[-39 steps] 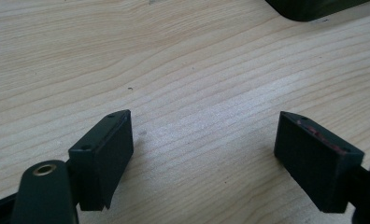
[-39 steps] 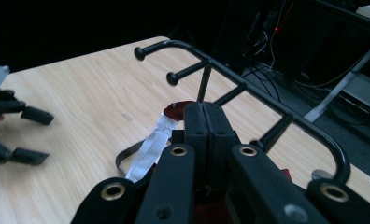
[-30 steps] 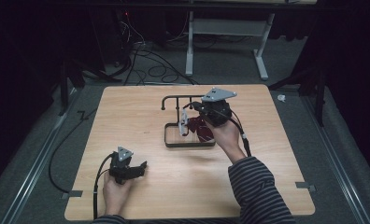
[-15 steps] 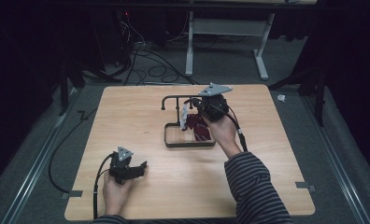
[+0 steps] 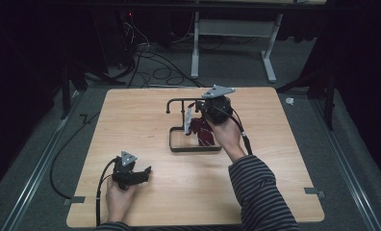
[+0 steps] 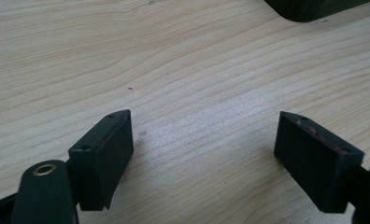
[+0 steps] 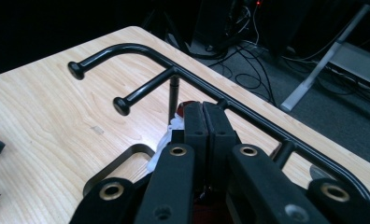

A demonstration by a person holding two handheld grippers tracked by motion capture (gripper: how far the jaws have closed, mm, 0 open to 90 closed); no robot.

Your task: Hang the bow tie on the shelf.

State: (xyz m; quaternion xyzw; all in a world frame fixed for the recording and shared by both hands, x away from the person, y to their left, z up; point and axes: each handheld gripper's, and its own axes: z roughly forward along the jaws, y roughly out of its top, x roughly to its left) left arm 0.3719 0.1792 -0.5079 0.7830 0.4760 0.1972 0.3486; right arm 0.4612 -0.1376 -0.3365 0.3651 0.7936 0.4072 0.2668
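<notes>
Fingers of my right gripper [image 7: 206,126] are clenched together on a dark red garment with a white tag [image 5: 201,131], and over the last second I have carried it up and away from me, from low over the stand's base frame [image 5: 194,147] toward the top rail of the black hanging stand [image 7: 183,70]. From the high view the cloth now dangles under my right hand [image 5: 225,134], just beside the upright post, with its lower part hanging over the open base. In the right gripper view the rail's two knobbed pegs [image 7: 121,106] sit just ahead and to the left of my pinched pads, so I judge the lift is nearly done and the next job is hooking the cloth over a peg or the rail. My left gripper [image 6: 206,158] has not moved; its jaws are spread wide over bare table [image 6: 174,70], well apart from the stand, holding nothing
</notes>
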